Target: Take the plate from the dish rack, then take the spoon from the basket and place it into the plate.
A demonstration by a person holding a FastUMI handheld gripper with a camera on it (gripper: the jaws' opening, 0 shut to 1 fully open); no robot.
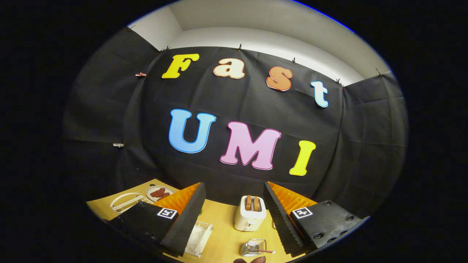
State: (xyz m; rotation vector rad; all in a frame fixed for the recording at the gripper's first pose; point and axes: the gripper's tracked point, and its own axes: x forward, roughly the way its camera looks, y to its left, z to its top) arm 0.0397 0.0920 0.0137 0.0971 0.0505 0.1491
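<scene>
My gripper point(234, 185) is held high above a wooden table point(223, 233), open, with nothing between its fingers. Far below, between the fingers, a small wire basket point(253, 247) sits on the table with a spoon point(268, 251) sticking out of it to the right. A white wire dish rack point(126, 202) stands to the left of my left finger. Just past the rack is a round plate point(159, 192) with a reddish pattern; I cannot tell whether it rests in the rack or on the table.
A white toaster point(249, 218) with two slices of toast stands between the fingers, beyond the basket. A clear tray-like thing point(200, 238) is partly hidden by the left finger. A dark rounded object point(250, 260) lies nearest me. Black cloth walls surround the table.
</scene>
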